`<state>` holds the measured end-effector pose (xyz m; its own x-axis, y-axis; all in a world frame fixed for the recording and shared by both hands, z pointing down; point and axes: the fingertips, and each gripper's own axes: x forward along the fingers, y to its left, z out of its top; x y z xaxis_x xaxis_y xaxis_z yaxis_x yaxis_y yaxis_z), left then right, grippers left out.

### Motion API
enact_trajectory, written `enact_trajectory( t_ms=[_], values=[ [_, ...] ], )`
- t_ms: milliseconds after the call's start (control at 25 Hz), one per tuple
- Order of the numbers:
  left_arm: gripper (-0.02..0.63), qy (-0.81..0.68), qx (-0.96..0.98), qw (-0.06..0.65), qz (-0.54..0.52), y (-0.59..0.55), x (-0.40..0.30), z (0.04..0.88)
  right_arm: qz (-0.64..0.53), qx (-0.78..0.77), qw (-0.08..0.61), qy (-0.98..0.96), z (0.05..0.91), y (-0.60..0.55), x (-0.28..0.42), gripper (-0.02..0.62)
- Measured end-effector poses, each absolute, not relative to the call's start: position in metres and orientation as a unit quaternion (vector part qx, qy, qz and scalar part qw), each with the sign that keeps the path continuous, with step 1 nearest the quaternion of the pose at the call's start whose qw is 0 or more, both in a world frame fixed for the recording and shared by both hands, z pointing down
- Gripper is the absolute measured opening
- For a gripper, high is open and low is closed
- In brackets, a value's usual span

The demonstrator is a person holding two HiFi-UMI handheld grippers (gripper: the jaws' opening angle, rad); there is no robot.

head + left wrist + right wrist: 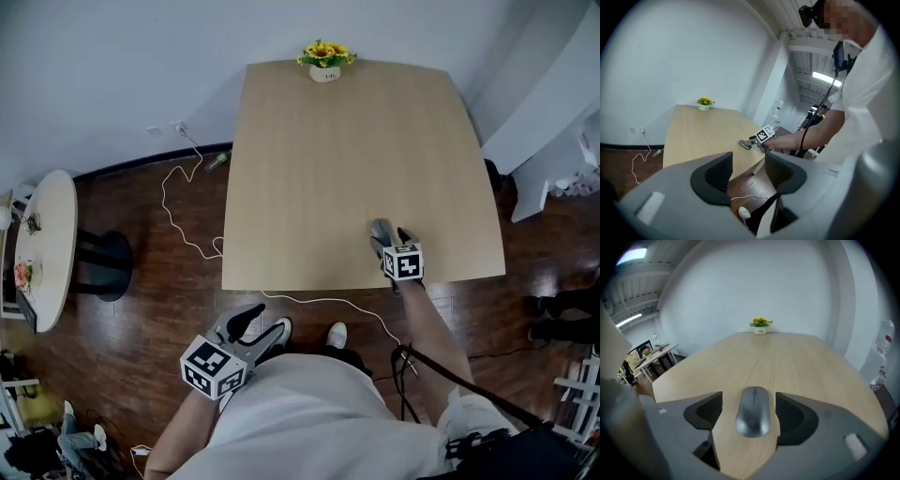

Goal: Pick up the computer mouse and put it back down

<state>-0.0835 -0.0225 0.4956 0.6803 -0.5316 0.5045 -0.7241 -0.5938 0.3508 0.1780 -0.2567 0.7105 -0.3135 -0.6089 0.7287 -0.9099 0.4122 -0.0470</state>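
The flat grey computer mouse (753, 411) lies on the light wooden table (328, 159), close to the edge nearest the person and toward the right side. The right gripper (750, 409) is held low at the table with its jaws spread, one on each side of the mouse. A thin strip of wood shows between each pad and the mouse body, so it seems that nothing is pinched yet. I judge this placement lets the jaws close on the long narrow sides of the mouse, which should give an even hold. The body is smooth and rounded, so a grip taken too high may slip. The left gripper (265, 323) hangs off the table over the dark wooden floor (159, 281), its jaws also spread with nothing between them, probably because one gripper is enough here. A small pot of yellow flowers (325, 58) stands at the far edge, well apart from the mouse
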Motion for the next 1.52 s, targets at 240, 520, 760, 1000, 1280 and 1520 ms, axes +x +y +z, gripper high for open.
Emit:
enact_trajectory(
  t_ms=[240, 520, 760, 1000, 1280, 1520],
  values=[
    [0.190, -0.304, 0.905, 0.243, 0.172, -0.043, -0.079, 0.480, 0.225, 0.486, 0.280, -0.797, 0.629, -0.181, 0.152, 0.371],
    [0.189, -0.243, 0.931, 0.216, 0.169, -0.054, -0.081, 0.468, 0.220, 0.508, 0.236, -0.799, 0.531, -0.080, 0.129, 0.393],
    [0.190, -0.184, 0.947, 0.184, 0.188, -0.058, -0.069, 0.469, 0.222, 0.568, 0.219, -0.761, 0.489, -0.018, 0.126, 0.393],
    [0.190, -0.134, 0.954, 0.187, 0.191, -0.049, -0.066, 0.475, 0.226, 0.597, 0.197, -0.744, 0.477, 0.016, 0.105, 0.391],
    [0.190, -0.099, 0.958, 0.188, 0.193, -0.040, -0.064, 0.478, 0.234, 0.620, 0.194, -0.723, 0.480, 0.034, 0.091, 0.379],
    [0.190, -0.088, 0.961, 0.178, 0.193, -0.032, -0.069, 0.474, 0.227, 0.631, 0.194, -0.716, 0.474, 0.041, 0.086, 0.374]
  ],
)
